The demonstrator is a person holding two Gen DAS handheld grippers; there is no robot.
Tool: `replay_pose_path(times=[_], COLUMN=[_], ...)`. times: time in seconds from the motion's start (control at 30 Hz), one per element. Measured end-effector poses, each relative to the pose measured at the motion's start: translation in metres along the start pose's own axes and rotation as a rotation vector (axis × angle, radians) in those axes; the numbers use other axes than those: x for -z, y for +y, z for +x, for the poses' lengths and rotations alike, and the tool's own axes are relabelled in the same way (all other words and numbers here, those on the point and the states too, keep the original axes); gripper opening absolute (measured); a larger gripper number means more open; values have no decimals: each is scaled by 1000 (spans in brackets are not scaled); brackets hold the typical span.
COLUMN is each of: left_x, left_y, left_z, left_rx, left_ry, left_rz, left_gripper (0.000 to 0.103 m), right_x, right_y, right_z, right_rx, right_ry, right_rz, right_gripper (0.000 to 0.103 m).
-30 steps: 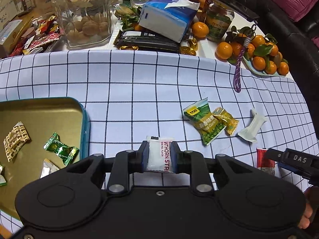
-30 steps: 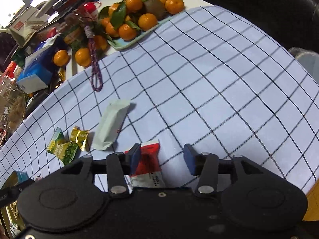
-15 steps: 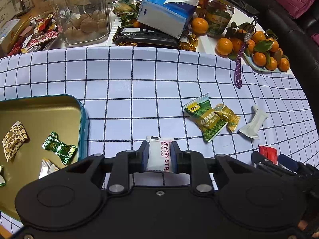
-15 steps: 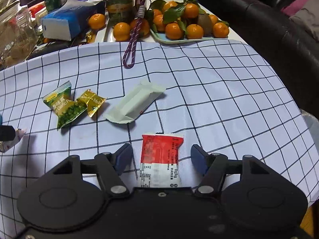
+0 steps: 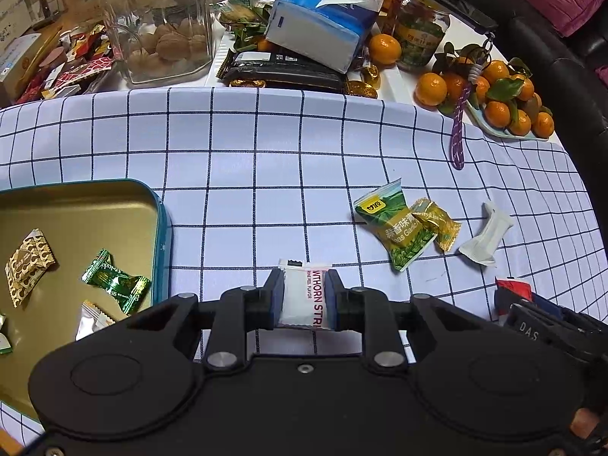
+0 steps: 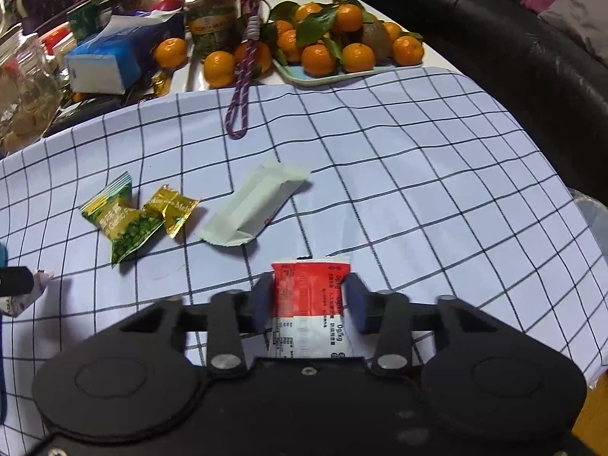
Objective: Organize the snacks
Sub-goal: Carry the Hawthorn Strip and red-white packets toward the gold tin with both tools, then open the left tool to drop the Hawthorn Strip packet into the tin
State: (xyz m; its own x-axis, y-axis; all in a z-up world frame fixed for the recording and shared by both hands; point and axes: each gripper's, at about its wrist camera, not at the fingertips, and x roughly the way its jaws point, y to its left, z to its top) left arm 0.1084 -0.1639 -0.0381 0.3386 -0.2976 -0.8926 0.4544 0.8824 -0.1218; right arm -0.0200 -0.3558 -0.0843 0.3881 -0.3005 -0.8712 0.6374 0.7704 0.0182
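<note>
**Two snack packets gripped at once over the checked cloth**

Nearest the left wrist camera, the left gripper pinches a small white sachet with red lettering between its blue pads, holding it upright just above the blue-and-white checked tablecloth. Beside it, the right gripper is closing its jaws around a red-and-white foil packet; the pads sit against the packet's sides, though how firmly they press cannot be told. To the left lies the teal-rimmed, gold-lined metal tin, already holding several wrapped sweets and most likely the destination for both packets, which would explain why the sachet is kept close to its rim. Further out on the cloth, three snacks wait their turn: a green pea packet, touching a small gold-wrapped candy, and just beyond them a pale white bar wrapper. At the far edge of the table, off the cloth, stand a clear glass jar of walnuts, a blue tissue pack and a pale tray of tangerines, none apparently part of the sorting.
</note>
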Motion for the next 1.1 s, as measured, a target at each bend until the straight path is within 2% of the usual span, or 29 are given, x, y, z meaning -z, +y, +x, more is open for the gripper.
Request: replay_pose_path(times=[0.13, 0.27, 0.5, 0.7, 0.83, 1.1], left_x=[-1, -2, -7, -10, -8, 4], left_y=[1, 6, 22, 52, 78, 137], left_z=[-2, -7, -20, -32, -41, -53], left_rx=[0, -1, -35, -65, -115, -188], left_ry=[-6, -19, -62, -86, -109, -121], left_rz=[-4, -15, -43, -100, -139, -239], left_gripper=[30, 30, 30, 30, 30, 30], right_x=[-3, -12, -32, -39, -39, -20], right_y=[1, 2, 20, 60, 93, 161], right_z=[-2, -11, -36, -58, -74, -99], right_rx=[9, -3, -95, -214, -295, -437], right_ry=[9, -21, -75, -116, -146, -198], right_rz=[2, 38, 102, 76, 36, -125], right_gripper=[36, 36, 36, 36, 36, 36])
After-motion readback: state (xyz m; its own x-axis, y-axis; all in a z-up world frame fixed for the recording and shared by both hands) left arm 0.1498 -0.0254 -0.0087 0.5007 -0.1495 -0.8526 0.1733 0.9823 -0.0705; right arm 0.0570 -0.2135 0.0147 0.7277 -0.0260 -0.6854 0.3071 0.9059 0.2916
